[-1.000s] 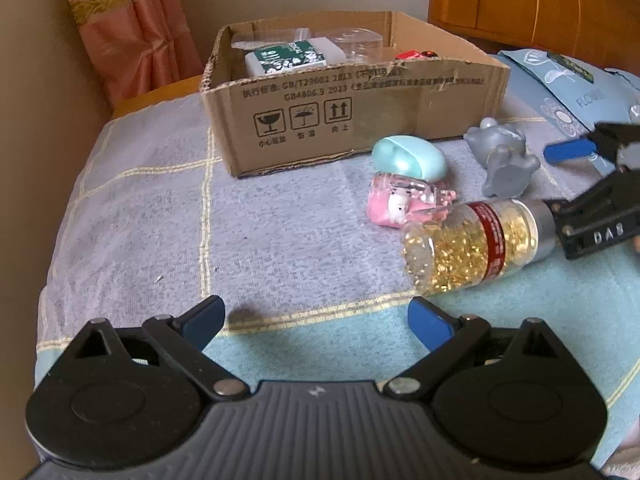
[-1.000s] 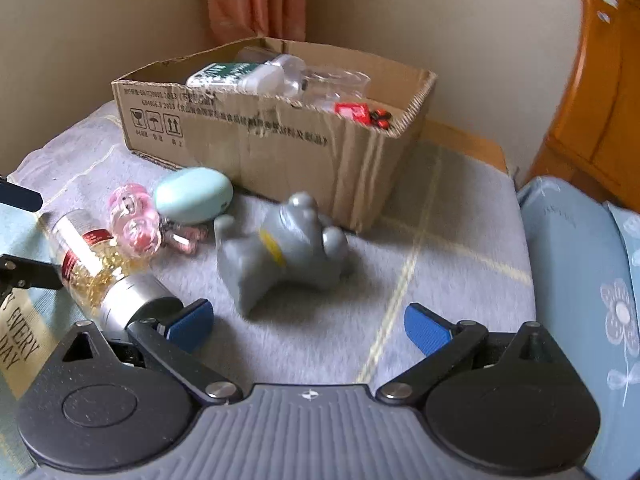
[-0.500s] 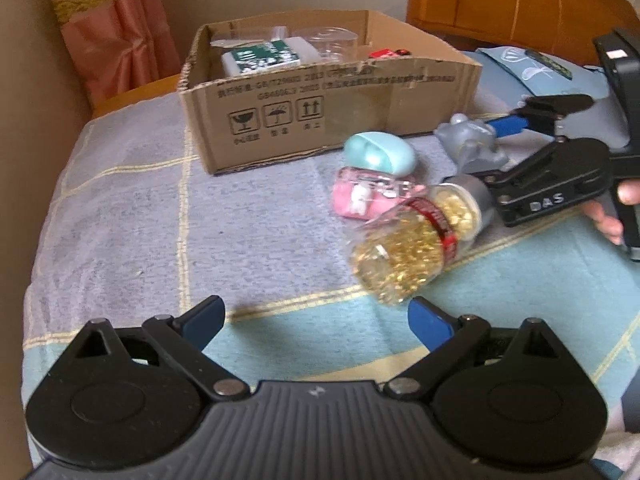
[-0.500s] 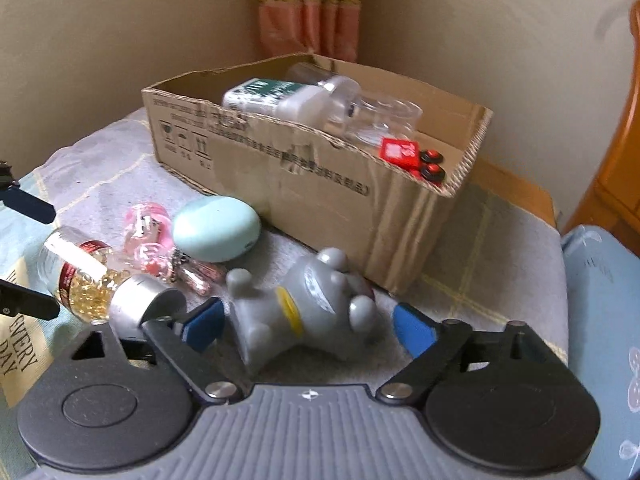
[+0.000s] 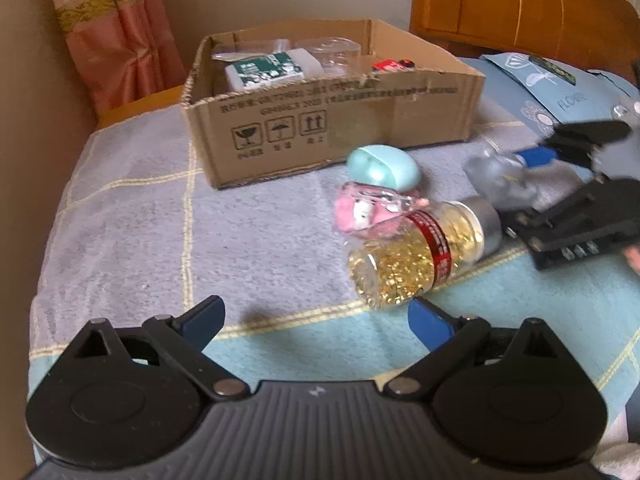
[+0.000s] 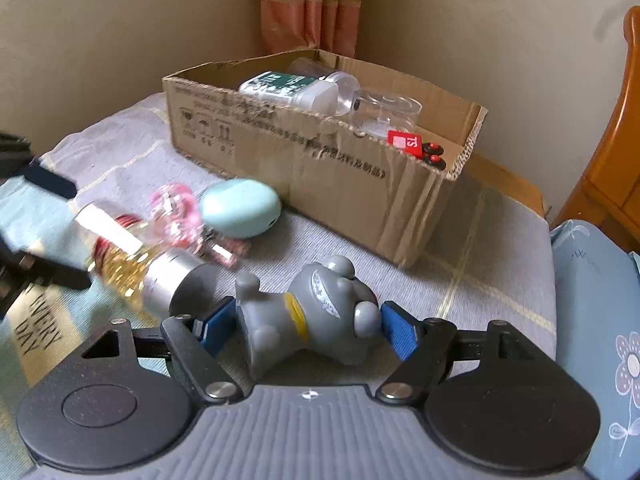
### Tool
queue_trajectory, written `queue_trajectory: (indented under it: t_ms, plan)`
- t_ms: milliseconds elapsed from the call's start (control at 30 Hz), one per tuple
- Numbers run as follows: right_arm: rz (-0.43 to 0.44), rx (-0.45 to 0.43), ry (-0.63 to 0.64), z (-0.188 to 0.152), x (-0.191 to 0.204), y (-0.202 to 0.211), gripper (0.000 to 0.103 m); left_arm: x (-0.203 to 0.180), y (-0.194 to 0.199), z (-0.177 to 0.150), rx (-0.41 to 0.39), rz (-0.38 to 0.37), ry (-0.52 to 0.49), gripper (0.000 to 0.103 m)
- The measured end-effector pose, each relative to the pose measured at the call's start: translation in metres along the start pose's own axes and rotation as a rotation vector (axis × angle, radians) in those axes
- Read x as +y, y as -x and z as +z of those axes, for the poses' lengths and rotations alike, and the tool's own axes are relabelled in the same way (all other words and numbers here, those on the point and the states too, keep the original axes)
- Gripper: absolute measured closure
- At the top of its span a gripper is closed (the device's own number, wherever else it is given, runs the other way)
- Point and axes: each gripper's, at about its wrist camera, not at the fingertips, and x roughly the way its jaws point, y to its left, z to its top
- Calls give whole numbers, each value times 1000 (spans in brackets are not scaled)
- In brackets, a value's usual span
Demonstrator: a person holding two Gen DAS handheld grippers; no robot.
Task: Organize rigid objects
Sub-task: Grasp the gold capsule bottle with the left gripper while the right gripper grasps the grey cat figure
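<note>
From our left wrist view, the left gripper (image 5: 316, 316) hangs with its jaws spread wide and nothing between them, over a grey and pale blue blanket (image 5: 132, 224). At about eleven o'clock stands a pink curtain (image 5: 116, 36). At twelve o'clock sits the cardboard box (image 5: 332, 128), open at the top, holding a green and white bottle (image 5: 268, 68), clear plastic pieces (image 5: 332, 50) and a small red toy (image 5: 390, 65). Just in front of the box, toward one o'clock, lies a pale blue oval case (image 5: 382, 166), touching a pink trinket (image 5: 368, 208) below it. Against the trinket lies a jar of gold beads (image 5: 416, 252) on its side, silver cap pointing to three o'clock, its clear base just beside our right fingertip. At three o'clock the right gripper (image 5: 532, 176) comes in blurred, around a grey shape.

From our right wrist view, the jar (image 6: 140, 264) lies at nine o'clock, blurred, with the trinket (image 6: 176, 216) and the oval case (image 6: 240, 212) beyond it at ten to eleven o'clock. The box (image 6: 320, 168) stands at twelve o'clock. Dead centre, the right gripper (image 6: 308, 326) has just been closing, and its blue pads (image 6: 396, 330) pinch a grey toy figure (image 6: 308, 316) lying on its side, one pad at its feet, the other at its head. At three o'clock lies a blue flowered pillow (image 6: 600, 320), with a wooden headboard (image 6: 616, 152) behind it.
</note>
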Motion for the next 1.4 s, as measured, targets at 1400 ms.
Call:
queue_trajectory:
  t_ms: [1400]
  plan:
    - [34,11,22,-36,-8,24,0,-47,-25,12,-38,-47,-21,1]
